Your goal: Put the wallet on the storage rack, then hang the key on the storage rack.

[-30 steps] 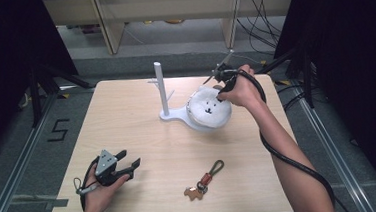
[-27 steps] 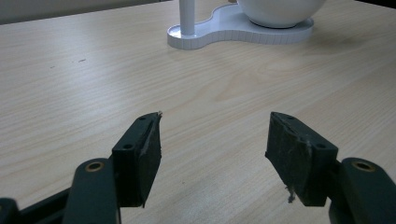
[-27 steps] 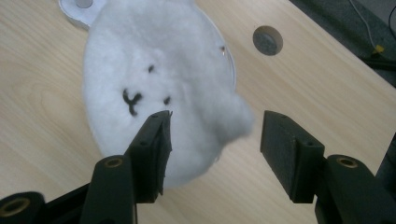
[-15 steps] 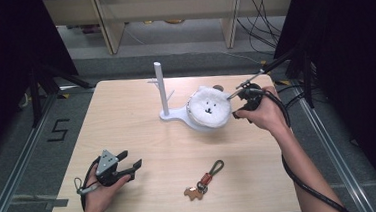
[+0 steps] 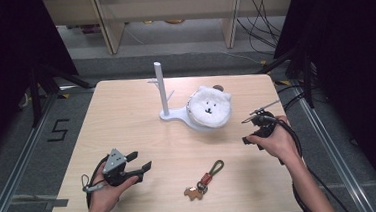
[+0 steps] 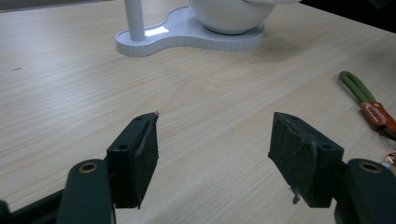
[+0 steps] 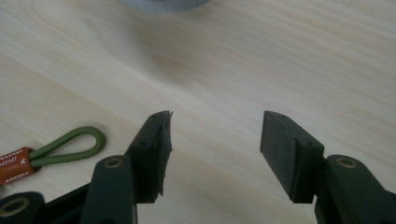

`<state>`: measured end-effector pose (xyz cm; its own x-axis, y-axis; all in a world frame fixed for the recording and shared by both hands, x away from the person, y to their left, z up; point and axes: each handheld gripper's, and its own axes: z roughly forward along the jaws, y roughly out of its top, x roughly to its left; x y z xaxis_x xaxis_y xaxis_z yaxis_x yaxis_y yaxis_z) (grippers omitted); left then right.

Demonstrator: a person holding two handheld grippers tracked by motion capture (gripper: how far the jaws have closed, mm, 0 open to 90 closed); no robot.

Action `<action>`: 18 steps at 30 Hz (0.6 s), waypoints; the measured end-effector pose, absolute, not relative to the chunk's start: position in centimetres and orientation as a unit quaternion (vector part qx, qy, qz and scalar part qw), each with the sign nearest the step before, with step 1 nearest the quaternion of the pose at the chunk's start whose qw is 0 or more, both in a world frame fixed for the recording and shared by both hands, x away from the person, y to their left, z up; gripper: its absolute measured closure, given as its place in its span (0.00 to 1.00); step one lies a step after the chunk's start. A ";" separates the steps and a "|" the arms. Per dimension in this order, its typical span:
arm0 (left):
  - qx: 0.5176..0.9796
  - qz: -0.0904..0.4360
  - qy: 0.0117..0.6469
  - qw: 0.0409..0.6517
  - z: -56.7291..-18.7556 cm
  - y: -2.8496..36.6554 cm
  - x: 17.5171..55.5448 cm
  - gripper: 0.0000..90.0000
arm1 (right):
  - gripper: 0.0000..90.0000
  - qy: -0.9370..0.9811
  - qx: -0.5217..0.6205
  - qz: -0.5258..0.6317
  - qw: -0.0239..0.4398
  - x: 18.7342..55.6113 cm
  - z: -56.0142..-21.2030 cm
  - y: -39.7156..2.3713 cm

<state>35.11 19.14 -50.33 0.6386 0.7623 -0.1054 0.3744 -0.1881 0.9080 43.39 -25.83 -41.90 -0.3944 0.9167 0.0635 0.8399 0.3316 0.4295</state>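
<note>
A keychain [image 5: 203, 179] with a green cord loop [image 7: 70, 142], an orange tag [image 6: 378, 114] and a brown charm lies near the table's front edge. My left gripper [image 5: 140, 159] is low over the front left of the table and points at the keychain. Its jaws [image 6: 212, 126] have just been opening and are open with only bare wood between them. My right gripper [image 5: 248, 130] hovers at the right side, open [image 7: 215, 126], holding nothing; the green loop lies to the left of its jaws.
A white stand [image 5: 161, 88] with an upright post and a flat base [image 6: 187, 35] sits at the middle back. A white plush with a bear face [image 5: 208, 107] rests on that base. The wooden table [image 5: 126, 115] ends close behind my right hand.
My right hand has left the plush at the back and come down toward the front right. The left gripper has barely shifted.
</note>
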 end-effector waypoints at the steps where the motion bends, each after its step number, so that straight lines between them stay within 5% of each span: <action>1: 0.749 0.185 0.377 0.512 -50.2 18.9 35.1 0.36 | 0.49 0.809 0.546 0.199 0.091 43.2 -42.0 -25.8; 18: 0.774 0.147 0.345 0.510 -48.8 16.2 35.2 0.36 | 0.73 0.812 0.539 0.211 0.067 41.9 -42.8 -24.2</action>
